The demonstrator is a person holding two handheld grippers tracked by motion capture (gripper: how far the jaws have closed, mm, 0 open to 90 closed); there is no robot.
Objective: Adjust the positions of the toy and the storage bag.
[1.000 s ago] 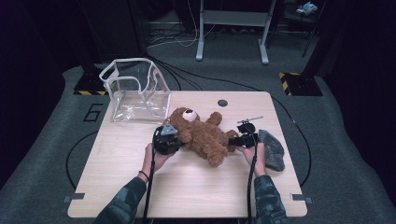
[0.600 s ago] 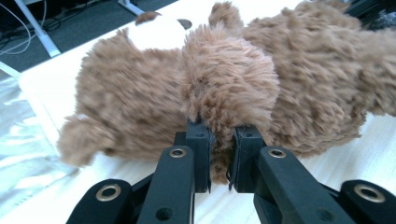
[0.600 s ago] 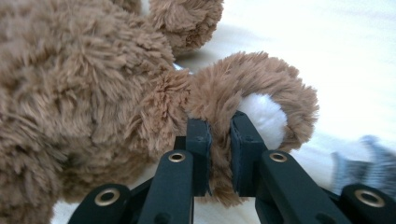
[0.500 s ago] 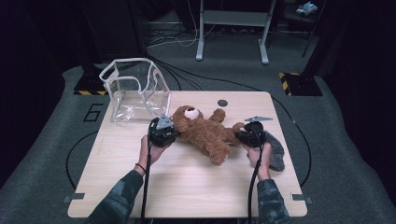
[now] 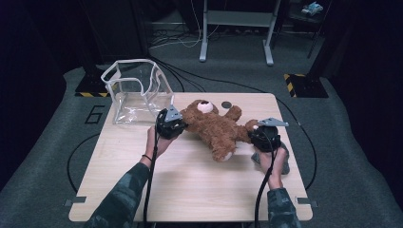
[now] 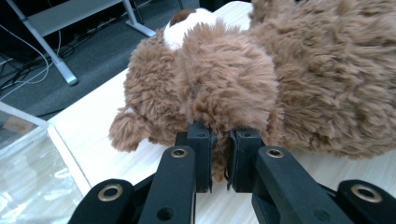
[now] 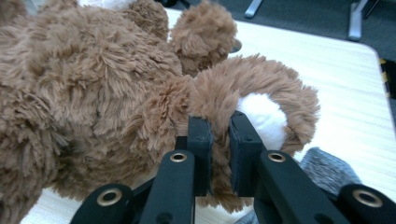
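Jaws are pinching brown fur on both sides: the left gripper [image 6: 218, 161] is clamping one limb of the fluffy brown plush teddy bear [image 5: 218, 127], the right gripper [image 7: 219, 158] is clamping a white-soled paw. Stretching between the two grippers, the bear's long axis is running across the pale wooden table [image 5: 190, 180], with the clear plastic bag [image 5: 135, 90] sitting beyond the left gripper, nearer that hand.

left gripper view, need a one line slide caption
Left gripper pinches a brown teddy bear's furry arm above the wooden table.
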